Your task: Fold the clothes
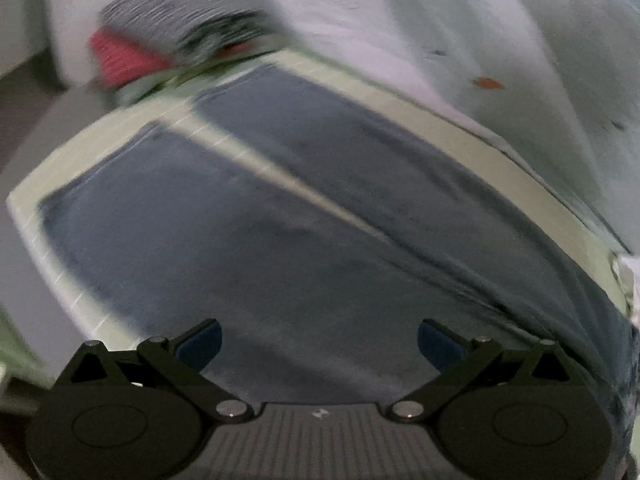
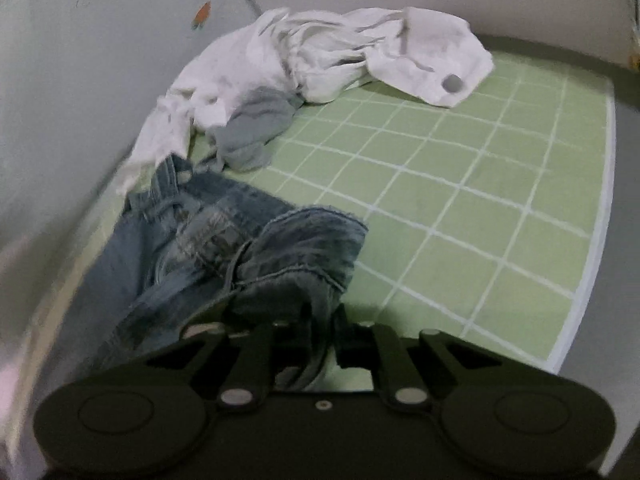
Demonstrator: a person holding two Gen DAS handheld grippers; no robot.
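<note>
Left wrist view: left gripper (image 1: 319,344) hangs over a dark blue-grey garment (image 1: 304,216), smooth soft knit, spread flat across a pale green mat (image 1: 404,102). Fingers (image 1: 202,344) spread wide, blue pads clear of the cloth, nothing between them. At 11 o'clock, blurred: a striped cloth (image 1: 176,20) on top of a red one (image 1: 124,60), off the mat's far corner. Whitish wall (image 1: 480,20) from 12 to 2 o'clock.

Right wrist view: right gripper (image 2: 318,312) is angled down at the tabletop, fingers pinching a frayed hem of the jeans (image 2: 224,248), a fold of denim hanging between them. Jeans: faded blue, bunched, lying from centre to 8 o'clock on the green gridded mat (image 2: 460,200). At 12 o'clock, crumpled white clothes (image 2: 340,52); a small grey garment (image 2: 252,132) touching them at 11 o'clock.
</note>
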